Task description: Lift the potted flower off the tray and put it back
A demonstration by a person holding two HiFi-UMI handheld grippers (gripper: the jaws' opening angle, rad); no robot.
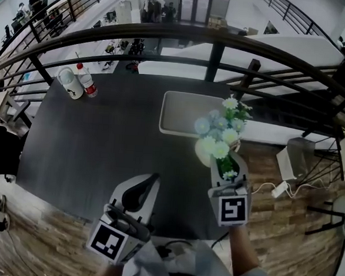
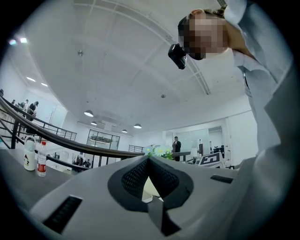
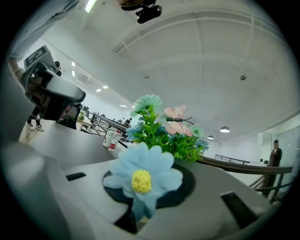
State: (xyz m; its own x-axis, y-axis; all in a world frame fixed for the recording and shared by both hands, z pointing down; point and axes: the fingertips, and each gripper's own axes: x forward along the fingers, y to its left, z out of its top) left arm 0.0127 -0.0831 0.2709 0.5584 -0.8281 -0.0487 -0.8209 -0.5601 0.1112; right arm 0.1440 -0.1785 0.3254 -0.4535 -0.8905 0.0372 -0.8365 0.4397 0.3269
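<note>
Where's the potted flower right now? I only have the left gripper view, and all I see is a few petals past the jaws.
Observer: The right gripper is shut on the potted flower, off the tray, by its near right corner.
Operator: Anything else on the tray?
Observer: No, it holds nothing.
Operator: What does the right gripper view show at its jaws?
Observer: A pale blue flower with a yellow centre sits right between them.

No text, brand or number is legible; the red label on the bottle (image 1: 88, 85) standing on the table (image 1: 101, 150) is too small to read, and the white container (image 1: 70, 82) beside it shows no readable print.
</note>
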